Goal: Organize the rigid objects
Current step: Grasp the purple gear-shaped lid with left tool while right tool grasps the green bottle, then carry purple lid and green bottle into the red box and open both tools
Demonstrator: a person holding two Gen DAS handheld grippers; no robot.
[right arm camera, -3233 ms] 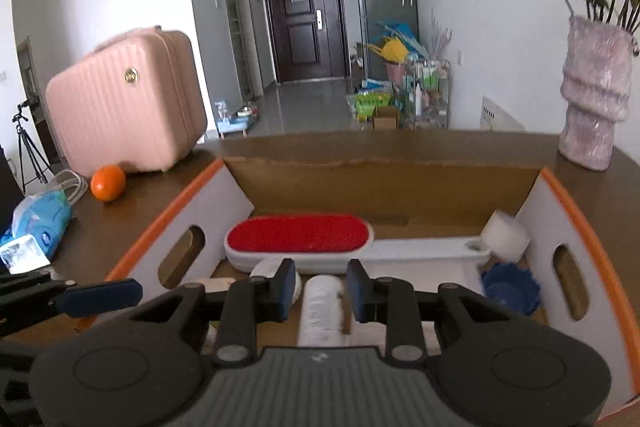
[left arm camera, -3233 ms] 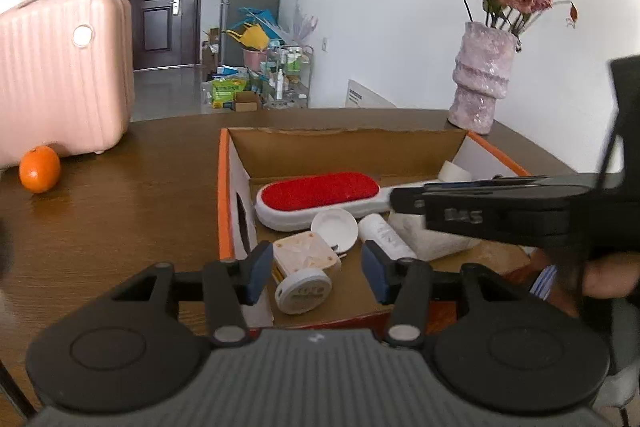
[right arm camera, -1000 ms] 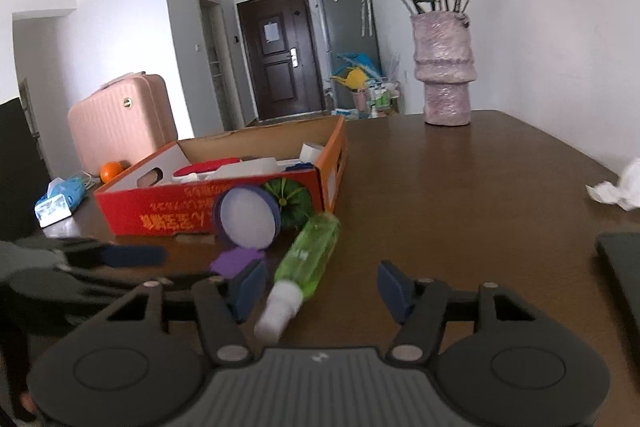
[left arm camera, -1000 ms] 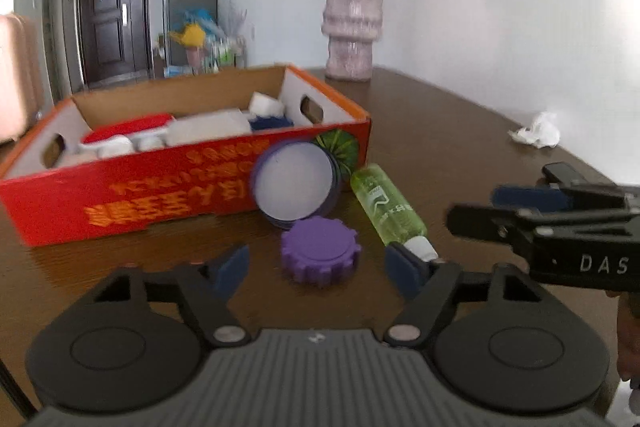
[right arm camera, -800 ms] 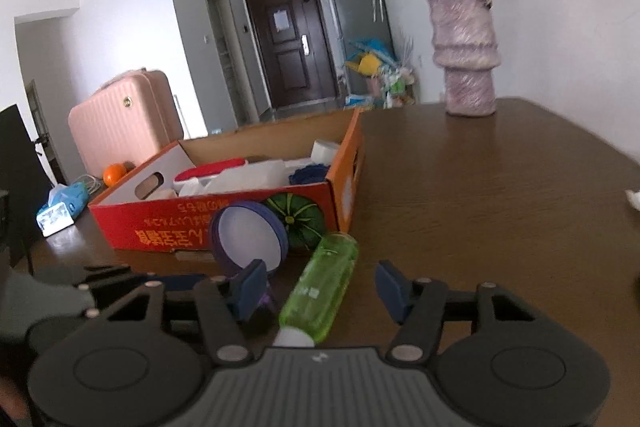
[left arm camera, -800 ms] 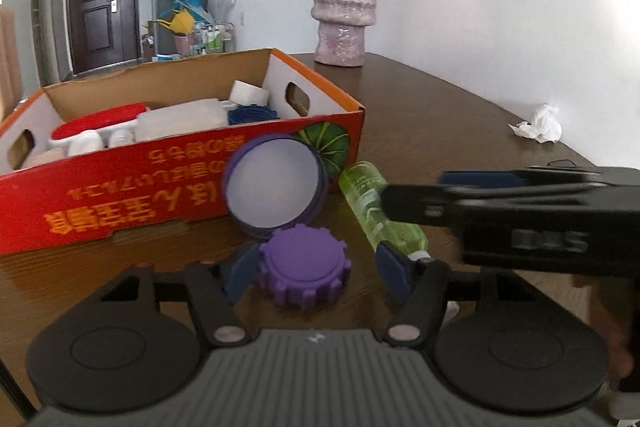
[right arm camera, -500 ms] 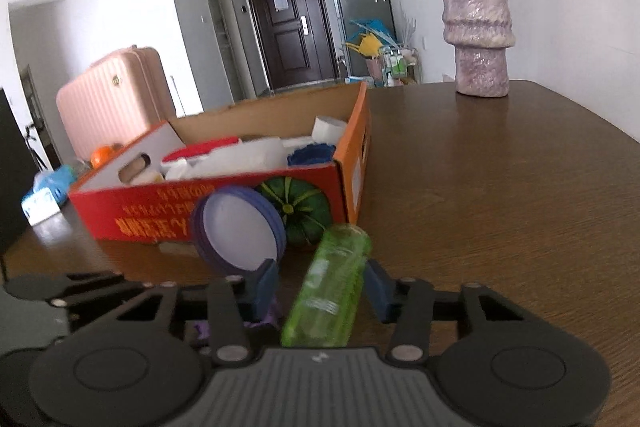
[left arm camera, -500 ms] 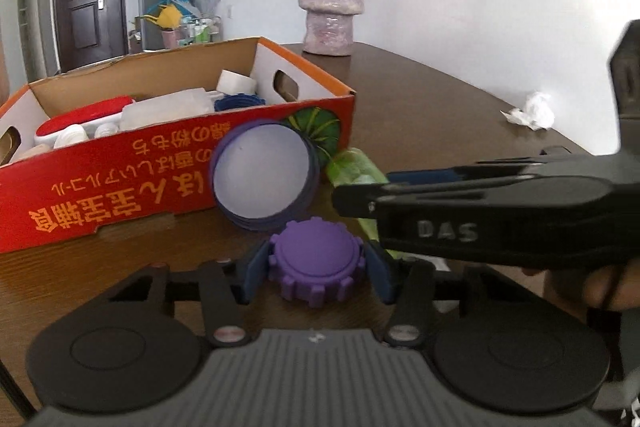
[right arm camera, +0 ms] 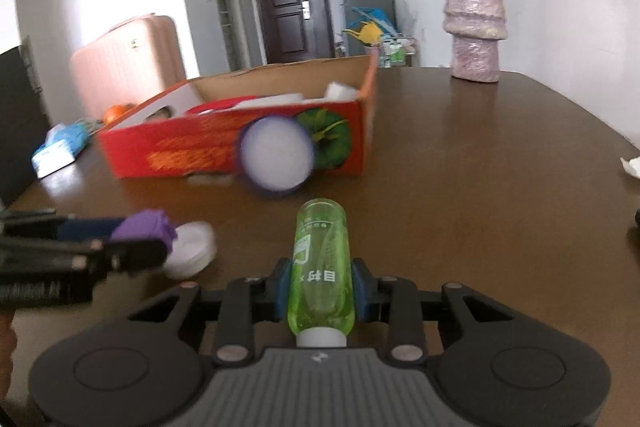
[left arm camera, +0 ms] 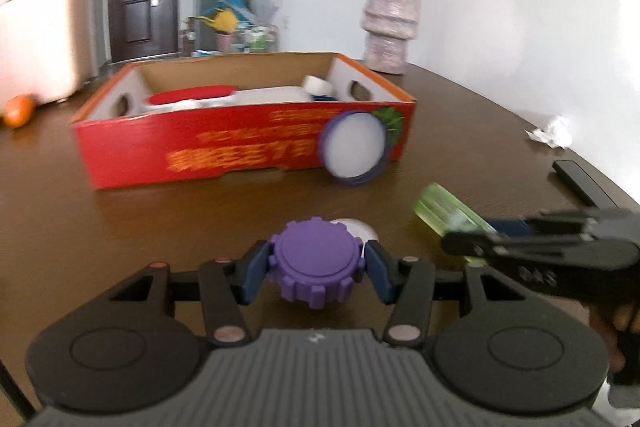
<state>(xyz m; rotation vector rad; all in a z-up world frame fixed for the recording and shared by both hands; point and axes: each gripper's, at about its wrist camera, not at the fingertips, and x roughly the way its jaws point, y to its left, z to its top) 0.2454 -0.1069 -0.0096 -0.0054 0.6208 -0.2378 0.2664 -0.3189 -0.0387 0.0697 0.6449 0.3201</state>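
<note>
At lower centre of the left wrist view the left gripper [left arm camera: 316, 269] clamps the purple toothed cap [left arm camera: 316, 261], its blue pads pressing both sides; a white disc [left arm camera: 354, 227] peeks out behind it, mostly hidden. In the right wrist view the right gripper [right arm camera: 320, 285] is closing its jaws on the green bottle [right arm camera: 321, 269], whose white cap is cut off by the gripper body. The red box [left arm camera: 240, 143] at mid-frame is blurred, its print unreadable; a round purple-rimmed lid [left arm camera: 355, 147] leans against its front.
</note>
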